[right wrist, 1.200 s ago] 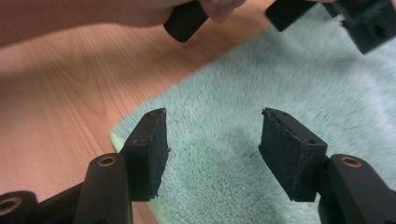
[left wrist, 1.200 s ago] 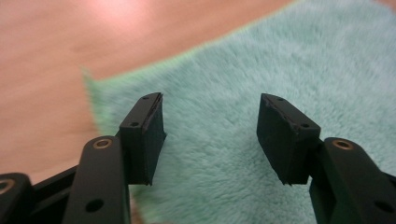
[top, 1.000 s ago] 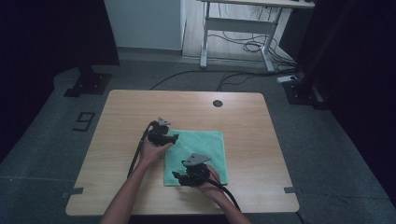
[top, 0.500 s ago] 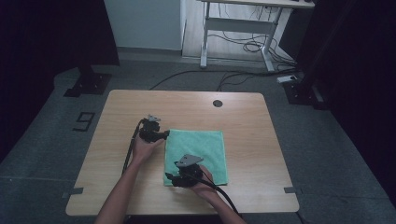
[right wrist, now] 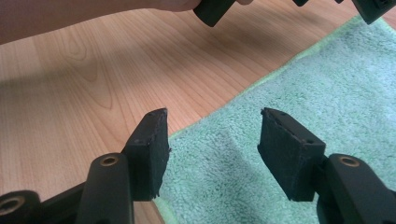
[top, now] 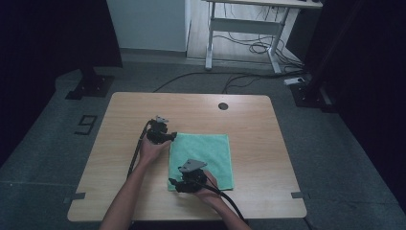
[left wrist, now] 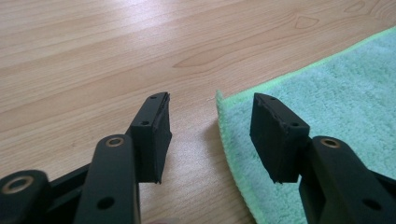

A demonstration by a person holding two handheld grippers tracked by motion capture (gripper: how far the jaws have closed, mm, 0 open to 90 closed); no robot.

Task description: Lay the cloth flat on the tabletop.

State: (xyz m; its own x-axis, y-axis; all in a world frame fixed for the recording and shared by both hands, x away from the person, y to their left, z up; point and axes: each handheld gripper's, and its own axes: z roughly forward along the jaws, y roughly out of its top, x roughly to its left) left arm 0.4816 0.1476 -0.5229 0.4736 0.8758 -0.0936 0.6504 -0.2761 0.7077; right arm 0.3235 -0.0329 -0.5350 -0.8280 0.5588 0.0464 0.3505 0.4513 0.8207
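green towel (top: 206, 155) flat on table (top: 119, 143)

A lab or recording studio, not a home: a bare wooden table (top: 143, 201) stands on grey carpet (top: 43, 163), tape marks (top: 86, 123) off its left edge, black curtains (top: 43, 38) around, stand bases (top: 88, 86) and loose cables (top: 249, 48) beyond its far edge.

The towel (top: 206, 155) is mint green with a fuzzy nap and a brighter green edge. The table (top: 119, 124) is pale wood with darker grain lines. The left gripper (left wrist: 210, 135) and right gripper (right wrist: 212, 149) are matt black with brass-coloured rivets.
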